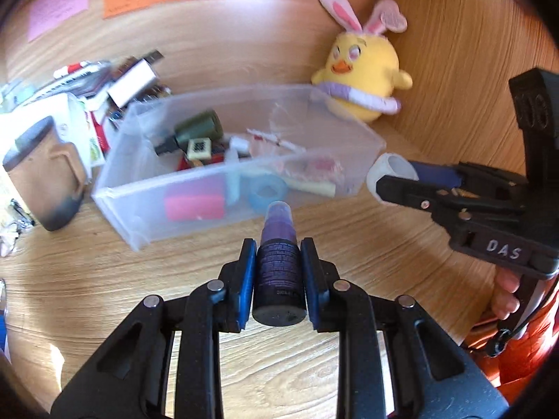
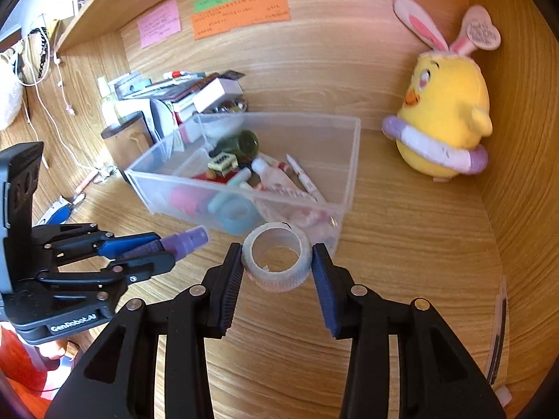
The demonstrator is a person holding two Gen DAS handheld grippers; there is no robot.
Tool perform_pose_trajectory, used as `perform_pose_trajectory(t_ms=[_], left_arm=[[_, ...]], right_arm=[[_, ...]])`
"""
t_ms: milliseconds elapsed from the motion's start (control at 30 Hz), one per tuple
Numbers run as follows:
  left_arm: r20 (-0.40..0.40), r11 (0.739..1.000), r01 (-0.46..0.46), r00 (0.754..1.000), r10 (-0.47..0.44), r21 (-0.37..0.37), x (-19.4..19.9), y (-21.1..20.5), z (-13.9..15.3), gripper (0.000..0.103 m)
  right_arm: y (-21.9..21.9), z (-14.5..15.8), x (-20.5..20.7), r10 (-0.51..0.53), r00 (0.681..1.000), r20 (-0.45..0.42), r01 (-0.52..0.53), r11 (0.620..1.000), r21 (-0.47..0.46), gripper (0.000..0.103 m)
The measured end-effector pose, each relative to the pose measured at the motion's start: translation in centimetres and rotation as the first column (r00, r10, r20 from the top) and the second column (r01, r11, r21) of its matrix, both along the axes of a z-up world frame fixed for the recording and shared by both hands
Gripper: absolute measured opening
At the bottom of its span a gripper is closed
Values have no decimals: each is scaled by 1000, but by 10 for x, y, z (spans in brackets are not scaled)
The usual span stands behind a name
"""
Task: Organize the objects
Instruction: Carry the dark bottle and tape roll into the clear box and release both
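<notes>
Wood-grain desk (image 2: 401, 262) with matching back panel. Left gripper (image 1: 278, 269): blue pads nearly closed, clamped on the sides of a small dark purple cylindrical spray bottle (image 1: 278, 272), lighter translucent cap pointing forward. Right gripper (image 2: 276, 262): partly open, pads pressing a white textured tape roll (image 2: 276, 258), hollow core visible. Both held just before the clear plastic rectangular bin (image 2: 349, 160) of mixed small items.

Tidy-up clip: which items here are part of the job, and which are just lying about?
Part of the job:
purple spray bottle, clamped in the left gripper
white tape roll, clamped in the right gripper
clear plastic bin, partly filled

Lying about:
yellow chick plush
brown mug
sticky notes
</notes>
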State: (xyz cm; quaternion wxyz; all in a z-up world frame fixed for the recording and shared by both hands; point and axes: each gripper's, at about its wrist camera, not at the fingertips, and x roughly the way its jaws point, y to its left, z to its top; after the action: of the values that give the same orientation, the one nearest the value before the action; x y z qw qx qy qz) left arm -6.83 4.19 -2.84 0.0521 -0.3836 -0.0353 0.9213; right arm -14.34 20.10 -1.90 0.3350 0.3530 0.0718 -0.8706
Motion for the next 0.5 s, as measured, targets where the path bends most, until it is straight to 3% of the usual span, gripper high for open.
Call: perform_pose_trajectory(t_ms=[300, 500], left_arm=[[-122, 999, -35, 992, 38, 24, 7, -16, 40, 25], [-155, 998, -65, 986, 67, 19, -2, -27, 53, 25]], right_arm=[[-19, 24, 0, 14, 998, -66, -16, 1000, -23, 37], [-29, 33, -5, 15, 996, -88, -17, 999, -30, 37]])
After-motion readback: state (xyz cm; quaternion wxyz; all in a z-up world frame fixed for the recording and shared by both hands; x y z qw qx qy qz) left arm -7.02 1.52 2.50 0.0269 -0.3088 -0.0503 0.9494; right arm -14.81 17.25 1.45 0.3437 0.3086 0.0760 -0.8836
